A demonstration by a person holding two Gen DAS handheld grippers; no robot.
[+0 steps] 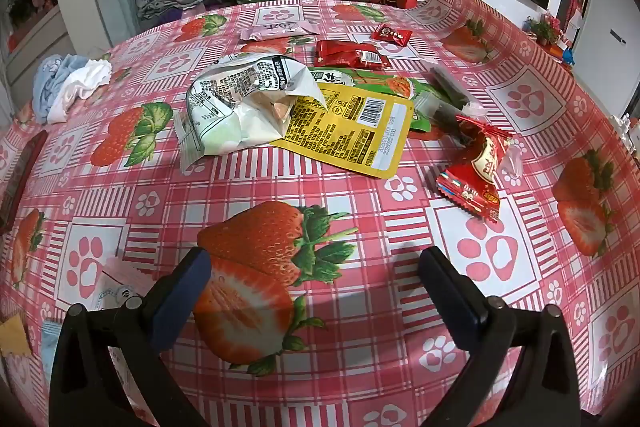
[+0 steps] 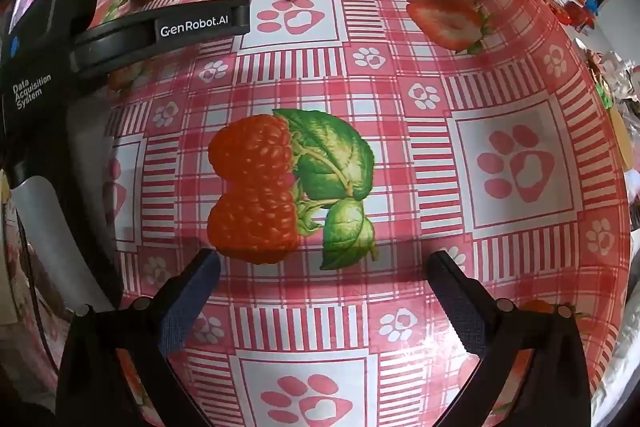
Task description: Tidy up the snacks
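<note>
While both claws hang spread and empty above the pink strawberry-print plastic tablecloth (image 1: 280,187), the snacks lie scattered well ahead of them, near the middle of the table. Closest to the left gripper (image 1: 316,267) are a crumpled white foil bag with black print (image 1: 240,99), torn open at one side, and a flat yellow pouch with a barcode (image 1: 352,127) that it partly overlaps; a green packet (image 1: 360,79) pokes out behind, and a red candy-style wrapper with a cream label (image 1: 476,171) sits apart to the right. All of these look light, thin and crinkly, probably slippery on the glossy cloth, so a pinch on a raised edge or crimped seam seems safer than pressing down flat; the open white bag may spill if lifted by its bottom. The left wrist view alone shows a dark red packet (image 1: 348,53), a small red sweet (image 1: 392,34) and a pale pink packet (image 1: 280,30) farther back, plus bunched cloths (image 1: 72,83) at the left edge. The right wrist view shows the right gripper (image 2: 322,265) over bare cloth, and the left device's black body (image 2: 160,27) beside the pile.
</note>
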